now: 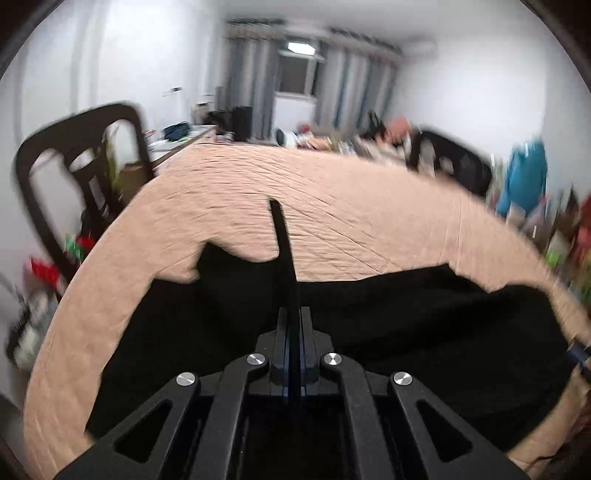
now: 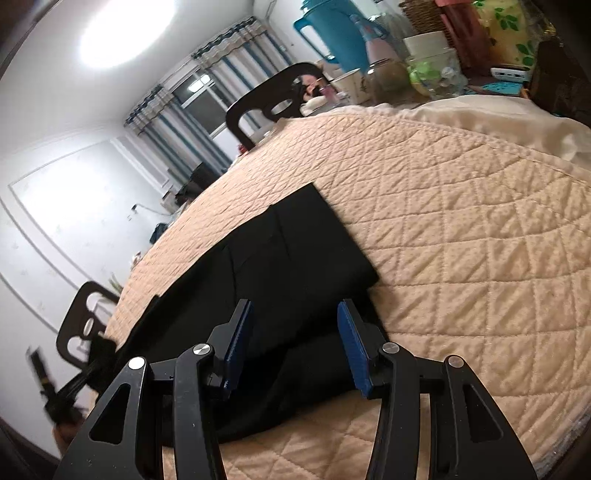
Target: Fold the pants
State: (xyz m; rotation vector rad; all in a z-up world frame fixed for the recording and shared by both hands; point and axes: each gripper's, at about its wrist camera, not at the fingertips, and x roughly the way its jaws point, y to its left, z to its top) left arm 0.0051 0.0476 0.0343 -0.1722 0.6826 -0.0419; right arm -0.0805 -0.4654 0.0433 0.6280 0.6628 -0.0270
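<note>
Black pants (image 1: 406, 325) lie across a peach quilted table cover (image 1: 258, 184). My left gripper (image 1: 294, 310) is shut just above them, and a thin black fold of the pants (image 1: 282, 240) stands out edge-on from between its pads. This view is blurred. In the right wrist view the pants (image 2: 295, 240) lie as a flat, squared panel with a straight far edge. My right gripper (image 2: 295, 317) hovers open over their near part, blue pads (image 2: 352, 350) wide apart with nothing pinched between them.
Dark wooden chairs (image 1: 85, 166) (image 2: 273, 99) stand around the table. A blue thermos jug (image 2: 332, 33), cups, bowls and jars (image 2: 432, 70) crowd the far edge. A white cloth (image 2: 498, 118) lies at the cover's far right. The quilted cover (image 2: 461, 240) is bare to the right of the pants.
</note>
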